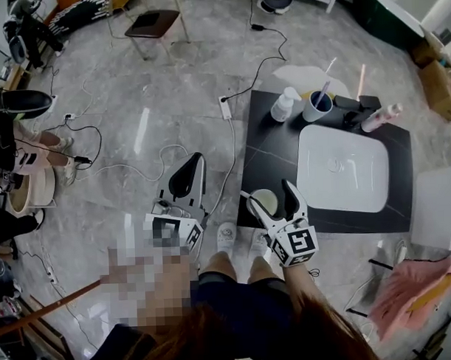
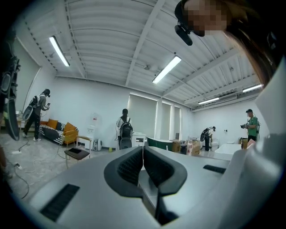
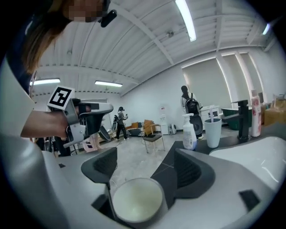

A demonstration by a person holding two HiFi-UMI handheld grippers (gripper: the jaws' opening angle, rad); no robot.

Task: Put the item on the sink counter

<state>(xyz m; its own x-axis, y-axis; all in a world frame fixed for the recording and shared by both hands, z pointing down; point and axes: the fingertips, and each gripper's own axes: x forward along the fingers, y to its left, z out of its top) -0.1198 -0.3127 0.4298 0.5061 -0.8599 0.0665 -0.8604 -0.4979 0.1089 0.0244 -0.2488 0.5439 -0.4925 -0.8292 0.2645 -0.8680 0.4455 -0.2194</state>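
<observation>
My right tongs (image 1: 266, 192) are over the front left corner of the black tabletop (image 1: 269, 148), pointing a little downwards. Their two jaws stand wide apart. Between them is the small cup (image 1: 265, 202), pale inside and with its mouth upwards. In the head view it sits right at this corner of the tabletop, just beside the white sink (image 1: 343, 171). In the right gripper view the cup (image 3: 136, 200) appears low and near the root of the jaws, and there is a gap between it and each dark pad. So, as far as I can see, the pads do not press on it.

My left tongs (image 1: 192, 166) are off the tabletop, to the left of it and over the grey floor (image 1: 135, 127). Their jaws are closed together, tip against tip, with nothing between them. In the left gripper view they point level into the room.

At the back edge of the tabletop some other things stand in a row. There is a white pump bottle (image 1: 284, 105), then a tumbler (image 1: 317, 106) with a thin stick in it, then the black tap (image 1: 354, 112) behind the sink, and a pink and white bottle (image 1: 381, 118). All of them are well apart from the cup. White cables (image 1: 232, 146) lie on the floor beside the tabletop, and a chair (image 1: 152, 24) stands farther away
</observation>
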